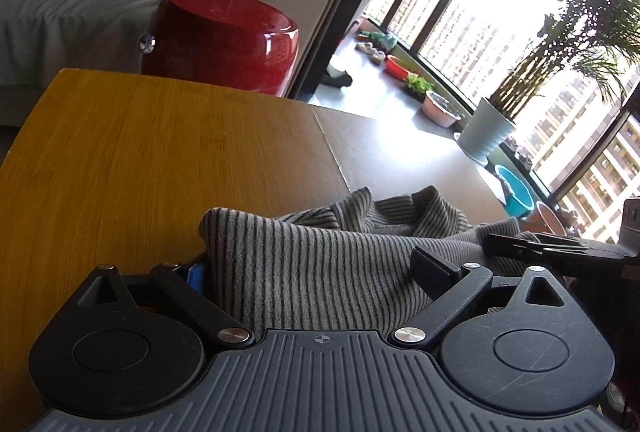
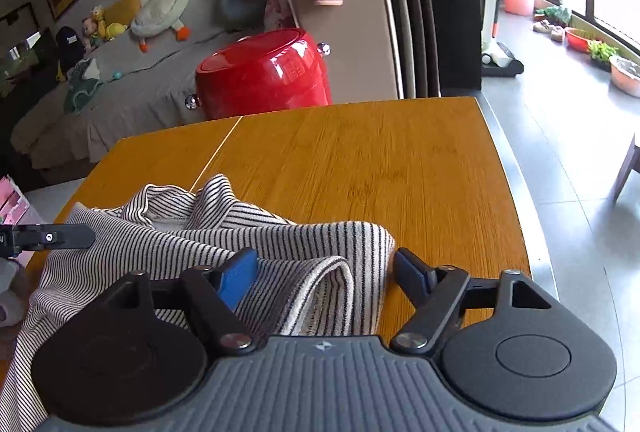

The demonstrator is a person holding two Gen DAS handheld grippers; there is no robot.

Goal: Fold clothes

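Striped garment (image 2: 208,232) lies bunched on worktop (image 2: 400,171). Both tongs, left (image 1: 316,272) and right (image 2: 324,272), gape unclenched astride its near edge, apparently set to pinch corners for a fold.

Striped knit garment (image 2: 208,232) bunched on wooden table, one edge apparently folded over

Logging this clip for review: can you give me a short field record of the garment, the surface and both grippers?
garment: striped top, crumpled, not yet folded
surface: wooden table
left gripper: jaws wide, cloth bunched between them, not clamped
right gripper: a fold of cloth between the jaws, pads not visibly pressing
background: red stool beyond the table's far edge
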